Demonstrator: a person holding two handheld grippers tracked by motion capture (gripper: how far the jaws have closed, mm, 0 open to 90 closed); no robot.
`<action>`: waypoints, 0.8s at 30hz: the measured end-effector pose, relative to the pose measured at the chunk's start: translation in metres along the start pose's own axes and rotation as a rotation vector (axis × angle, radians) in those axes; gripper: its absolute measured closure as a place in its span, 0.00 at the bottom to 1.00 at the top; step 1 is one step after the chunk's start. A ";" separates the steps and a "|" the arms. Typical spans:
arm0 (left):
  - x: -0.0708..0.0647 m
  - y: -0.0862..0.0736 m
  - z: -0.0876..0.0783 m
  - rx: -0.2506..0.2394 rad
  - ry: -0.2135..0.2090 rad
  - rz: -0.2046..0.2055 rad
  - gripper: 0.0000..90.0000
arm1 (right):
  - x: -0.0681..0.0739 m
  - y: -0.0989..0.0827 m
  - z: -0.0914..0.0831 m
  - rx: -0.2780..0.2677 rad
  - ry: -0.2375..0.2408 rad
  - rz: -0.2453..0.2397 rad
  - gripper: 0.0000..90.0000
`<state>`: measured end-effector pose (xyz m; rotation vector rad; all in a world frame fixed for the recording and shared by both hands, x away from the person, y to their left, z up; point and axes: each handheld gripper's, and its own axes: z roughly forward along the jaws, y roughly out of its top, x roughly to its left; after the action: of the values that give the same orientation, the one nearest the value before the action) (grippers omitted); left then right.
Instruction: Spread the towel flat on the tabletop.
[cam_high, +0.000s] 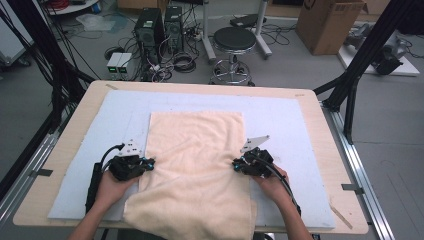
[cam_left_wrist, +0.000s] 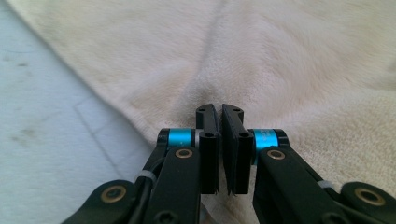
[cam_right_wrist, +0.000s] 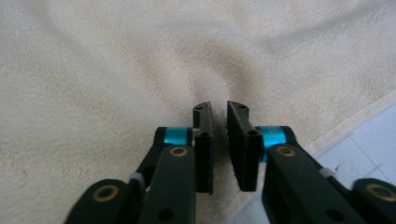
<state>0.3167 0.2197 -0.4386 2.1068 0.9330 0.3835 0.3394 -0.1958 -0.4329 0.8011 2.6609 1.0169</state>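
A cream towel (cam_high: 195, 160) lies spread on a pale blue mat (cam_high: 280, 120), and its near end hangs over the table's front edge. My left gripper (cam_high: 150, 162) is at the towel's left edge, held in a hand. Its jaws are shut (cam_left_wrist: 220, 109), pinching the towel (cam_left_wrist: 280, 60), with creases running out from the tips. My right gripper (cam_high: 235, 165) is at the right edge at the same height. Its jaws are closed (cam_right_wrist: 219, 106) on a fold of the towel (cam_right_wrist: 116, 70), which puckers around them.
The mat lies on a wooden table (cam_high: 75, 120). Bare mat (cam_left_wrist: 42, 116) shows on both sides of the towel. Beyond the table are a black stool (cam_high: 234, 40), computer towers (cam_high: 150, 27), a cardboard box (cam_high: 327, 22) and floor cables. Black frame posts stand at both sides.
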 end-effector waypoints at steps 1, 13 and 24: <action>0.002 0.001 0.001 -0.012 0.010 -0.009 0.95 | -0.002 0.000 0.000 -0.006 0.004 0.003 0.94; 0.018 0.024 0.021 -0.038 0.057 -0.079 0.88 | -0.021 0.006 0.005 -0.048 -0.061 0.073 0.91; 0.000 -0.006 -0.039 -0.149 -0.062 -0.010 0.62 | 0.018 0.002 -0.026 -0.168 0.035 -0.006 0.64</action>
<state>0.2930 0.2435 -0.4180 1.9663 0.8527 0.3695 0.3164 -0.1991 -0.4119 0.7471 2.5611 1.2437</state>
